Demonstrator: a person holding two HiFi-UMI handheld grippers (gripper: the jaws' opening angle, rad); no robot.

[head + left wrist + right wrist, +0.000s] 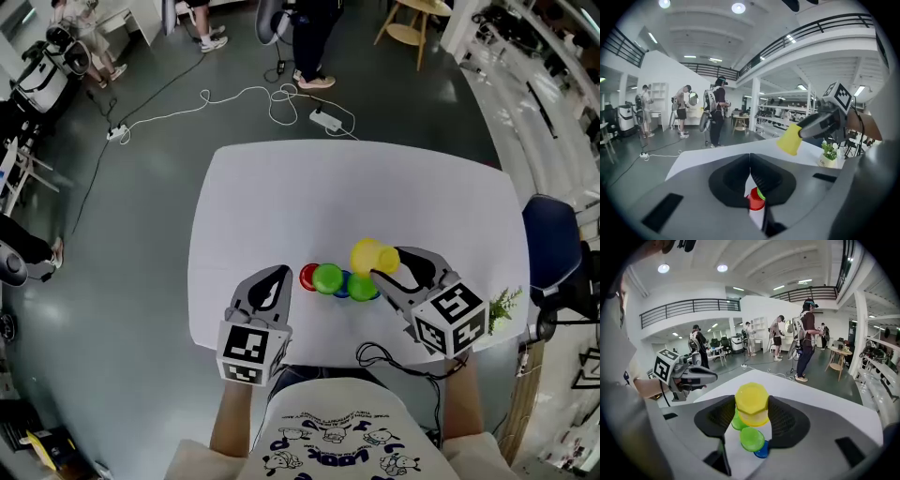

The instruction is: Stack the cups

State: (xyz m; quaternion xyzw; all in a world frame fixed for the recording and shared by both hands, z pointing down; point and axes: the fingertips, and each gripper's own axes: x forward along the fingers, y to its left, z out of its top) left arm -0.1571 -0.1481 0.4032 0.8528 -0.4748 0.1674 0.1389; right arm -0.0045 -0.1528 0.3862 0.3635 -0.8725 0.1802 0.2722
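Cup (751, 404), yellow, clamped between right tongs (751, 416), seemingly above green cup (752, 438).

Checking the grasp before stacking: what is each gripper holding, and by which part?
The right gripper grips the yellow cup by its side walls; the left gripper, jaws together, holds nothing.

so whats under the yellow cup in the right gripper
The yellow cup hangs in the right gripper above two green cups and a blue cup on the white table. It covers part of one green cup.
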